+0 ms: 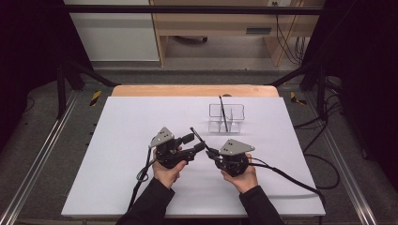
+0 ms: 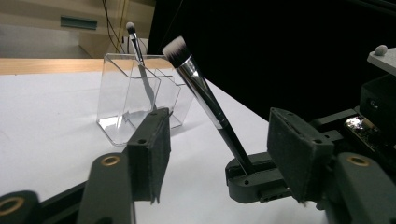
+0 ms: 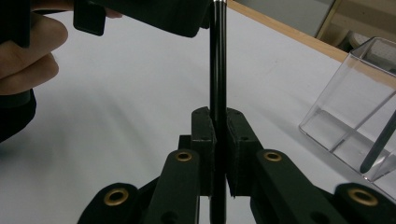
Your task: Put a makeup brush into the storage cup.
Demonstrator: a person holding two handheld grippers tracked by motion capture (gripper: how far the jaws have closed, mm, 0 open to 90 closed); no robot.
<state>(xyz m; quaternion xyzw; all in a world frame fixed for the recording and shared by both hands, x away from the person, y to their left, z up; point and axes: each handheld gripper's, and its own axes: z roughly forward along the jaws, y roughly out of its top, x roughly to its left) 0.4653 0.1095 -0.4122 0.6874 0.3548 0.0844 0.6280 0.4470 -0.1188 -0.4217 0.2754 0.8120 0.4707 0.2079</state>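
A makeup brush [image 1: 197,136] with a black handle, silver ferrule and white-tipped bristles [image 2: 205,93] stands tilted above the white board. My right gripper [image 1: 210,152] is shut on the lower end of its handle [image 3: 217,70], the pads [image 3: 204,140] pressed on both sides. My left gripper [image 1: 195,142] is open around the handle's middle; in the left gripper view the handle stands between its pads [image 2: 152,144] and touches neither. Behind stands a clear acrylic organizer [image 1: 226,117] with a thin dark brush [image 1: 224,114] leaning in it.
The white board [image 1: 141,122] covers a wooden table whose far edge [image 1: 187,90] shows. Cables [image 1: 291,176] trail from both grippers toward the near edge. The organizer [image 2: 116,93] is a short way beyond the grippers, to their right in the high view.
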